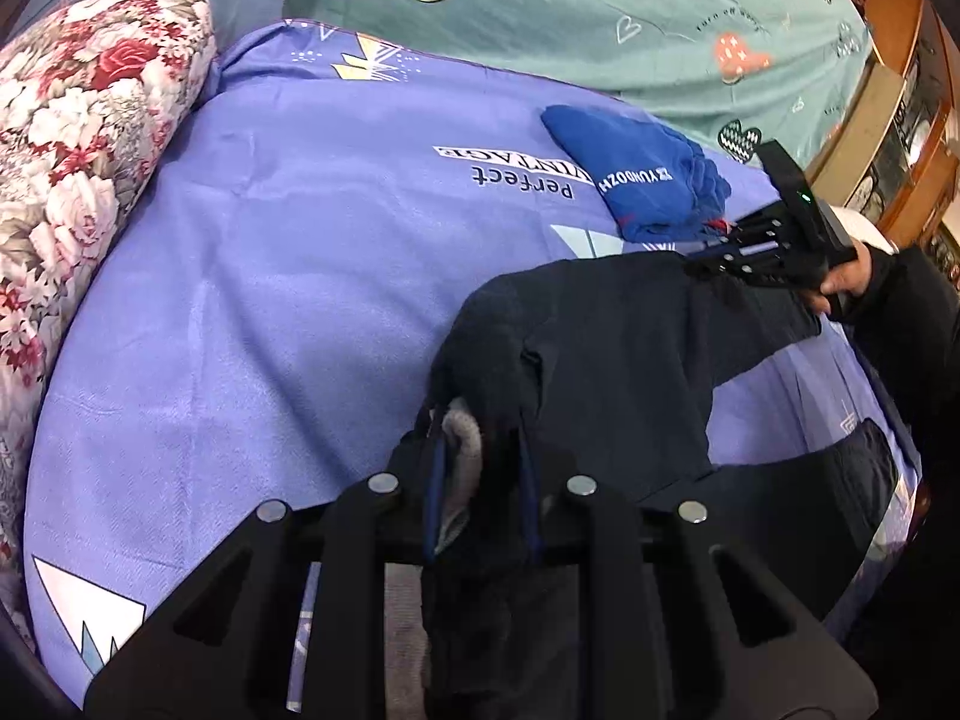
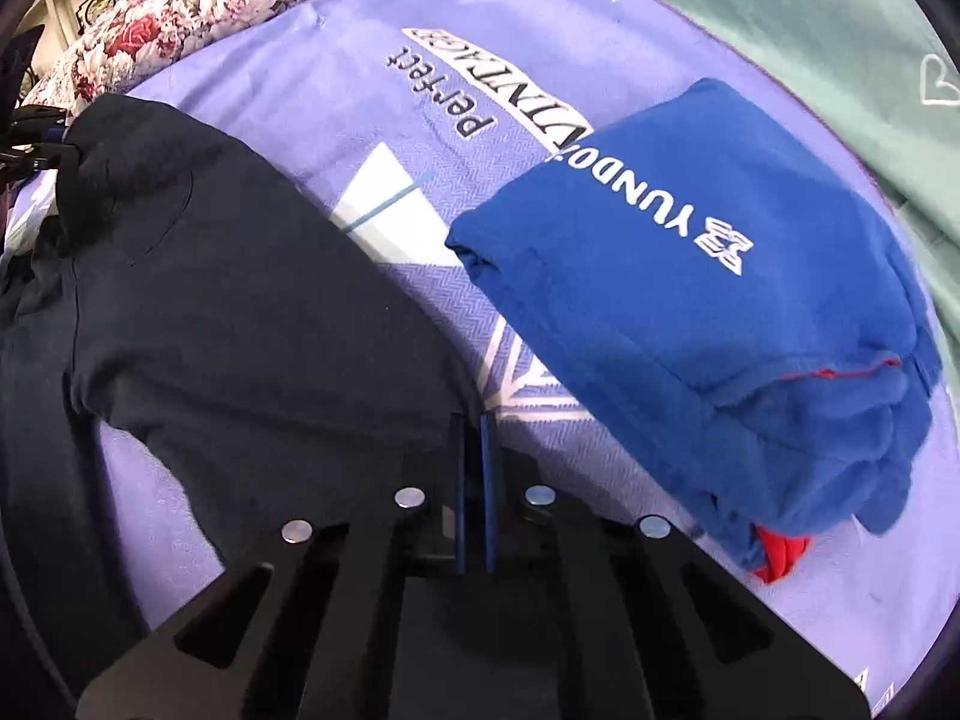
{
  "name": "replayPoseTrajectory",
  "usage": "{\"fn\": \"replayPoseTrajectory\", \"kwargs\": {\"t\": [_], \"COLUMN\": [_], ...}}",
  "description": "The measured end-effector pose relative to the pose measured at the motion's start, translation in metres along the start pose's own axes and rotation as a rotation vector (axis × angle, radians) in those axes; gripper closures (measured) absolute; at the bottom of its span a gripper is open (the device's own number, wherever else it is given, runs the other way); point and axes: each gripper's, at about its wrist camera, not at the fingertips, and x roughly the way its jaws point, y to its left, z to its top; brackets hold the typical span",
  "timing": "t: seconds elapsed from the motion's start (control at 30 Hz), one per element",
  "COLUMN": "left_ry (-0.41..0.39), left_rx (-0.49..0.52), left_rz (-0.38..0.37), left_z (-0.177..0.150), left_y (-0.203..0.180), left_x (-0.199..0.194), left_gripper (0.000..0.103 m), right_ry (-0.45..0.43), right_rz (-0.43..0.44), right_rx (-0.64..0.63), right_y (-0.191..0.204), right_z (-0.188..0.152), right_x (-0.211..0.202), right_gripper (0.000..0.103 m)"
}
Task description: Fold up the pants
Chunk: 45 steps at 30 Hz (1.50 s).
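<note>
Dark navy pants (image 1: pixel 612 360) lie across a purple bed sheet (image 1: pixel 270 300), held up at two corners. My left gripper (image 1: pixel 480 420) is shut on one bunched corner of the pants, where grey lining shows. My right gripper (image 2: pixel 474 420) is shut on the other corner of the pants (image 2: pixel 210 300); it also shows in the left wrist view (image 1: pixel 696 264) at the fabric's far edge. The left gripper shows at the far left of the right wrist view (image 2: pixel 54 150). The cloth hangs stretched between them.
Folded blue pants (image 2: pixel 720 300) with white lettering lie on the sheet just right of the right gripper. A floral quilt (image 1: pixel 78 150) lies along the left. A teal sheet (image 1: pixel 600 18) covers the far side. Wooden furniture (image 1: pixel 888 90) stands at the right.
</note>
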Motion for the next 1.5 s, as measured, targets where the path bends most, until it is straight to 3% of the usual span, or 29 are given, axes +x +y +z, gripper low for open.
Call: {"fn": "replayPoseTrajectory", "kwargs": {"t": [0.2, 0.4, 0.5, 0.63, 0.67, 0.73, 0.77, 0.83, 0.97, 1.1, 1.17, 1.33, 1.5], "left_ry": [-0.05, -0.056, -0.031, 0.003, 0.012, 0.025, 0.022, 0.03, 0.047, 0.068, 0.082, 0.083, 0.079], "left_rx": [0.002, -0.011, -0.07, -0.142, -0.167, -0.254, -0.293, -0.382, -0.522, -0.584, -0.596, -0.63, -0.705], "left_rz": [-0.018, -0.051, -0.061, -0.047, -0.038, -0.032, -0.036, -0.057, -0.115, -0.193, -0.254, -0.26, -0.25], "left_z": [-0.005, -0.039, -0.06, -0.091, -0.097, -0.111, -0.117, -0.129, -0.146, -0.154, -0.154, -0.137, -0.108], "left_y": [-0.003, -0.008, -0.003, -0.001, 0.0, 0.008, 0.012, 0.023, 0.035, 0.026, 0.018, 0.006, 0.019], "left_x": [-0.028, -0.054, -0.057, -0.058, -0.058, -0.06, -0.062, -0.066, -0.071, -0.075, -0.074, -0.057, -0.022], "left_gripper": [0.083, 0.081, 0.075, 0.073, 0.062, 0.037, 0.034, 0.031, 0.029, 0.026, 0.024, 0.02, 0.022], "right_ry": [-0.129, -0.273, -0.279, -0.28, -0.281, -0.276, -0.282, -0.302, -0.31, -0.308, -0.313, -0.267, -0.199], "right_rz": [-0.009, 0.082, 0.171, 0.217, 0.224, 0.239, 0.242, 0.214, 0.08, 0.102, 0.088, -0.002, -0.018], "right_rx": [0.017, 0.047, 0.103, 0.204, 0.226, 0.282, 0.308, 0.321, 0.231, 0.153, 0.111, 0.037, 0.08], "right_y": [0.027, 0.113, 0.153, 0.183, 0.184, 0.185, 0.184, 0.184, 0.2, 0.221, 0.232, 0.247, 0.232], "right_z": [-0.031, -0.107, -0.15, -0.183, -0.186, -0.191, -0.194, -0.198, -0.193, -0.185, -0.178, -0.158, -0.15], "right_x": [-0.071, -0.142, -0.138, -0.116, -0.112, -0.109, -0.11, -0.116, -0.121, -0.119, -0.117, -0.097, -0.076], "right_gripper": [0.099, 0.102, 0.102, 0.101, 0.101, 0.097, 0.09, 0.073, 0.063, 0.054, 0.043, 0.043, 0.045]}}
